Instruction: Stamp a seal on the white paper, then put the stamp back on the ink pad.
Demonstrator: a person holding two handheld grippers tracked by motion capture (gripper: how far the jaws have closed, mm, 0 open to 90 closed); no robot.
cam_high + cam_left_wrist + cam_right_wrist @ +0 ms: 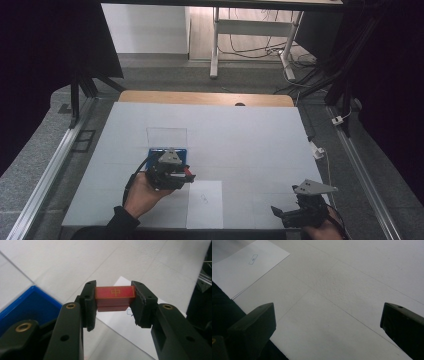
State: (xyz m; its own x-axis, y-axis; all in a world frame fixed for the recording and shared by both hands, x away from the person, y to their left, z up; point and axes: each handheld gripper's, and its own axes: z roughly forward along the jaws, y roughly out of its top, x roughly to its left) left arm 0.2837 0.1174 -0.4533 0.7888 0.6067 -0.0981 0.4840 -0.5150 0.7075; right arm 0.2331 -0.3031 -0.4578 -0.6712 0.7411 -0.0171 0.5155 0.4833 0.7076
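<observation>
Left gripper [113,300] clamping small red rectangular block [114,293] crosswise, hovering just left of white paper sheet [205,204]; right gripper [328,322] idling wide open, empty

A white table [250,135] fills the middle of the high view, its surface marked by faint seam lines, with a strip of bare wood [205,98] showing along its far edge. A white sheet of paper [205,207] with a small printed mark lies flat near the front edge. Beyond the table are grey carpet [165,75], a white desk frame [250,30] and tangled cables [260,50] on the floor.
</observation>
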